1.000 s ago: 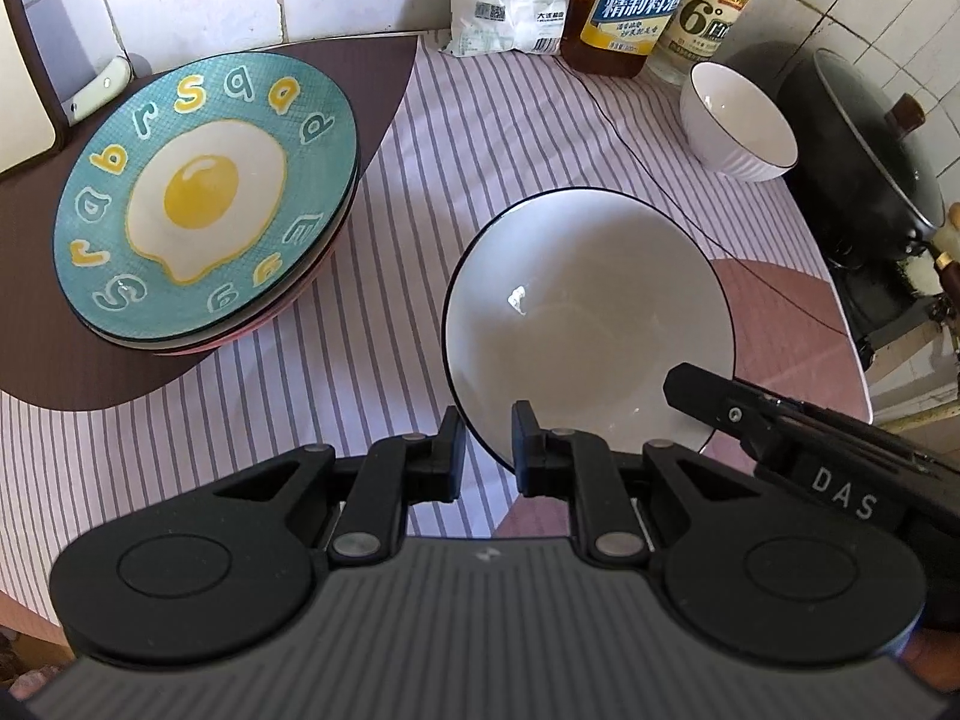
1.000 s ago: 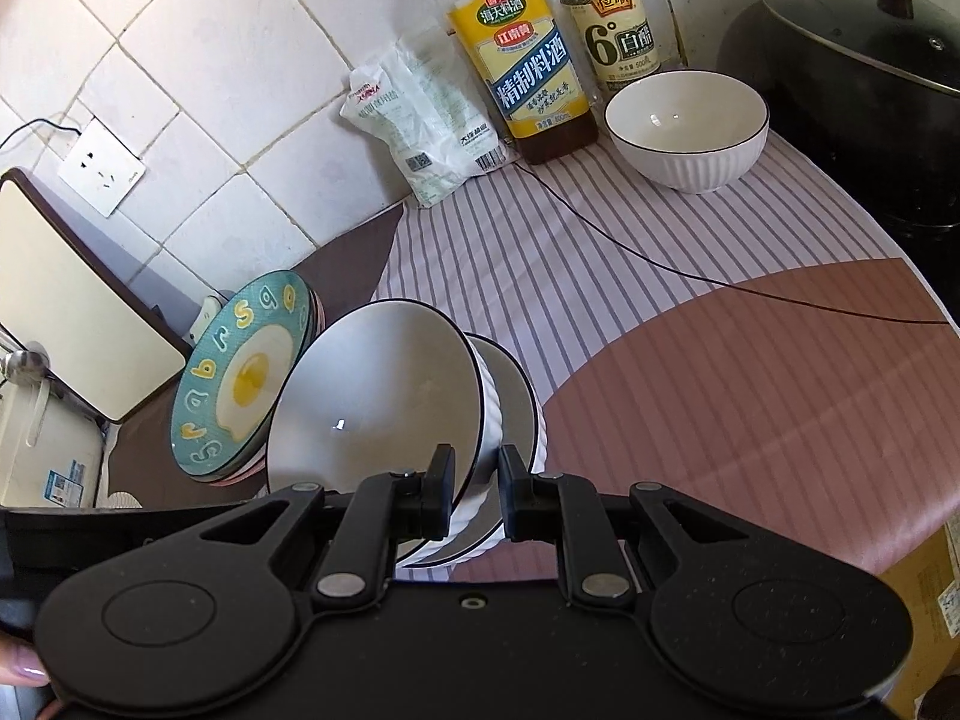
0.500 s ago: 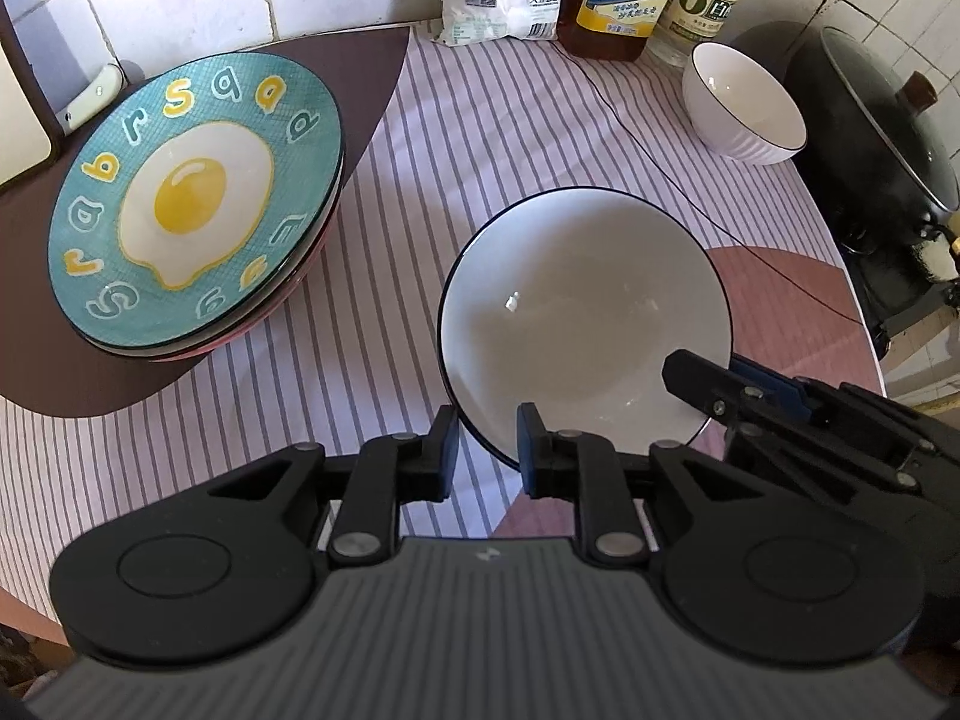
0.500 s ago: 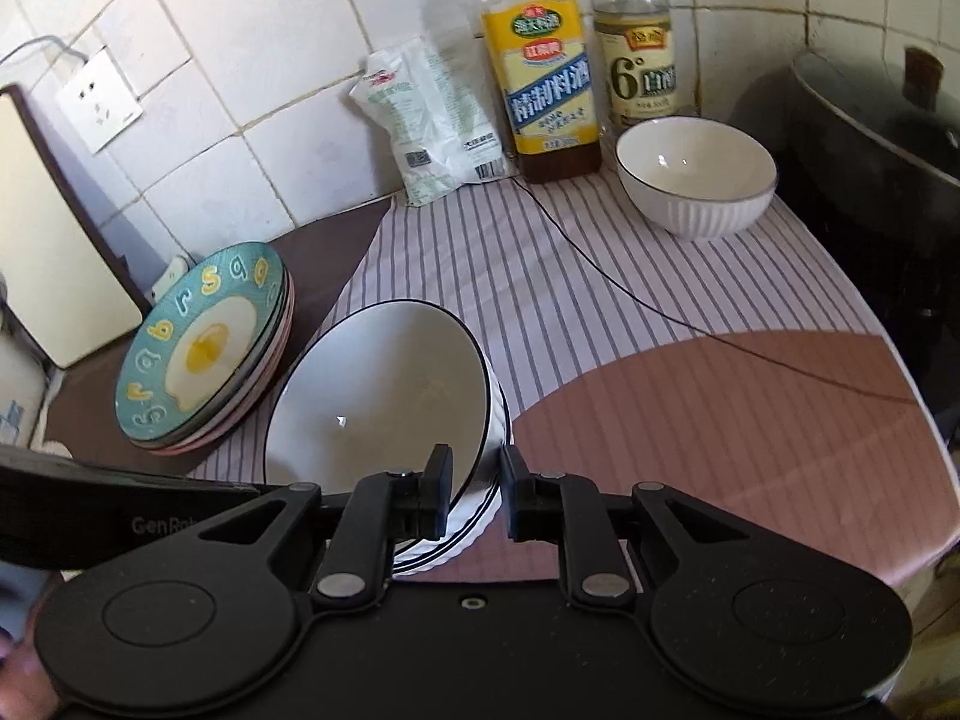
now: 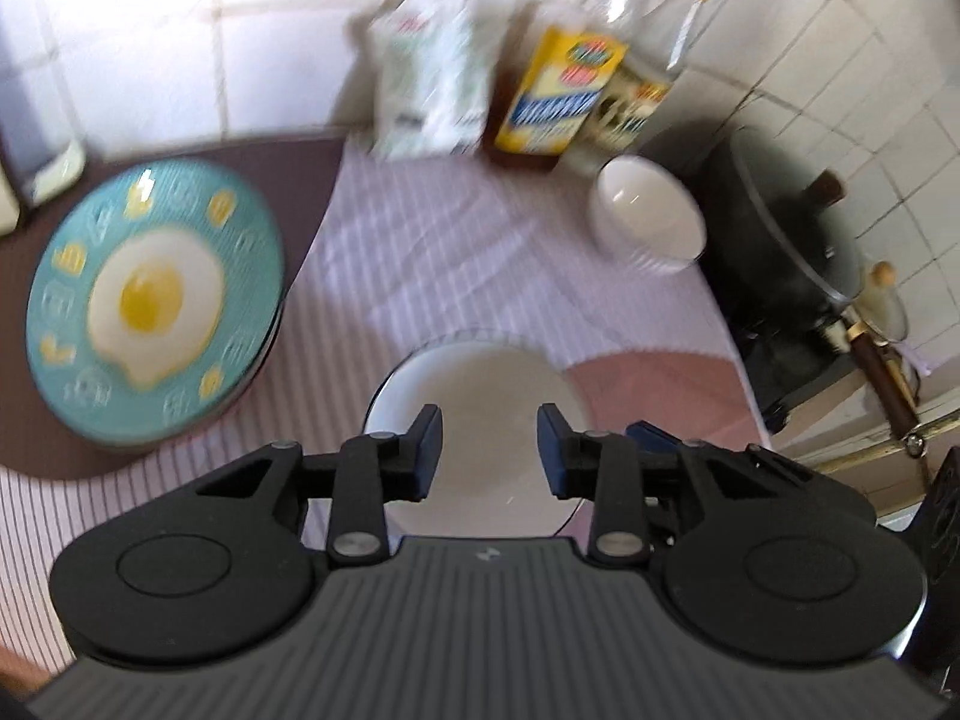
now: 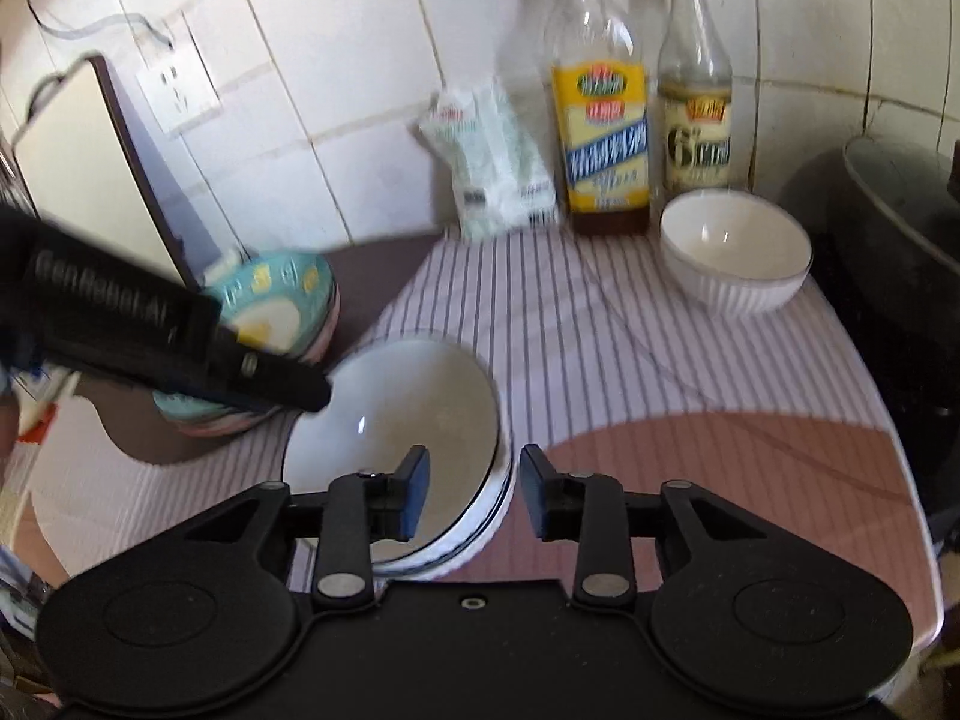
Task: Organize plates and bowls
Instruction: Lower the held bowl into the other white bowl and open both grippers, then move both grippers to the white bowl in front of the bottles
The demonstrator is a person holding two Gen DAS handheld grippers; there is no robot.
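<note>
Two white bowls with dark rims sit nested as a stack (image 6: 396,414) on the striped cloth; the stack also shows in the left wrist view (image 5: 480,414). My right gripper (image 6: 471,492) is open, its jaws either side of the stack's near rim. My left gripper (image 5: 489,450) is open and empty above the stack. A stack of plates topped by a teal fried-egg plate (image 5: 150,300) lies at the left, partly hidden in the right wrist view (image 6: 282,306) by the left gripper's body. A small white ribbed bowl (image 6: 735,252) stands at the back right, also in the left wrist view (image 5: 648,222).
Two sauce bottles (image 6: 606,138) and a white packet (image 6: 492,162) stand against the tiled wall. A black lidded pot (image 5: 786,240) sits on the stove at the right. A cutting board (image 6: 90,174) leans at the left. The table edge curves at the right.
Both grippers have opened. The right gripper has let go of the upper bowl, which now rests in the lower one. The left gripper has let go of the lower bowl's rim and lifted.
</note>
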